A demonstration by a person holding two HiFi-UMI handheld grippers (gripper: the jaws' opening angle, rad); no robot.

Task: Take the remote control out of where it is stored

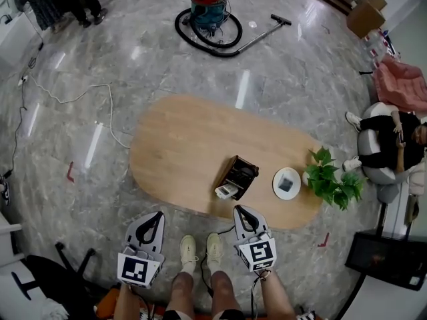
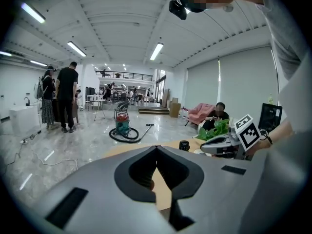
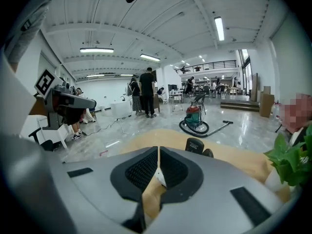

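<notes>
The left gripper [image 1: 158,215] and right gripper [image 1: 239,209] hung short of the oval pale-wood counter [image 1: 173,145], fingers pressed together, empty. The pale grey remote control [image 1: 227,191] apparently protruded from the dark brown open box [image 1: 241,172]. The right fingers should part before descending on that end.

A big open office hall: shiny stone floor [image 1: 300,65], long ceiling lights [image 2: 77,48], an upstairs balcony [image 2: 122,74], people [image 2: 66,94] standing about, and a vacuum cleaner [image 1: 208,2].
</notes>
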